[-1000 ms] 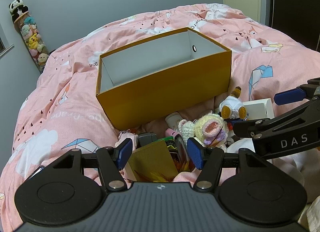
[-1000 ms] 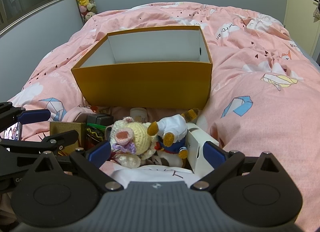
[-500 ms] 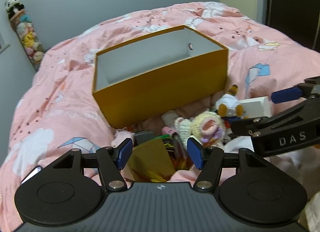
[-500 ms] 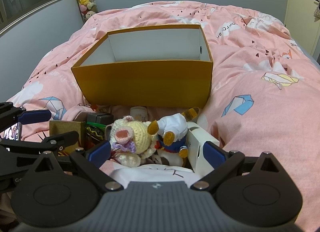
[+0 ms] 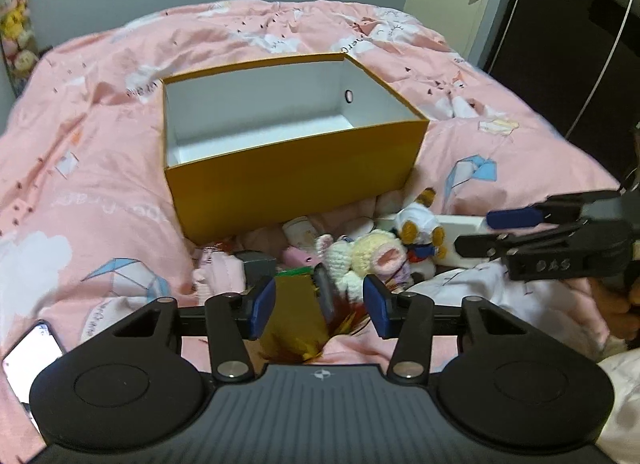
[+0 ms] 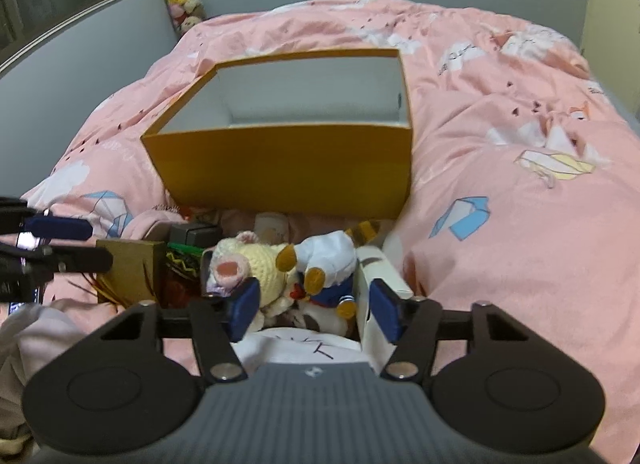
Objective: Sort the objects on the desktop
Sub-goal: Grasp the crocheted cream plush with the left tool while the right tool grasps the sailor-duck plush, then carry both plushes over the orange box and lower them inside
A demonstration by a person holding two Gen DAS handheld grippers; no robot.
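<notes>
On a pink printed duvet, your 2 grippers work a pile of small things heaped just in front of the orange box, whose white inside shows nothing sorted yet. Your left gripper has just been narrowing its jaws around the upright gold card box; the pads flank it, but contact is not visible. Your right gripper has also just been closing, its blue pads astride the crocheted pig and the duck plush, neither pad clearly pressing. A white carton, a grey case and a pink tube wait beside them. By this look, the whole sort lies ahead.
</notes>
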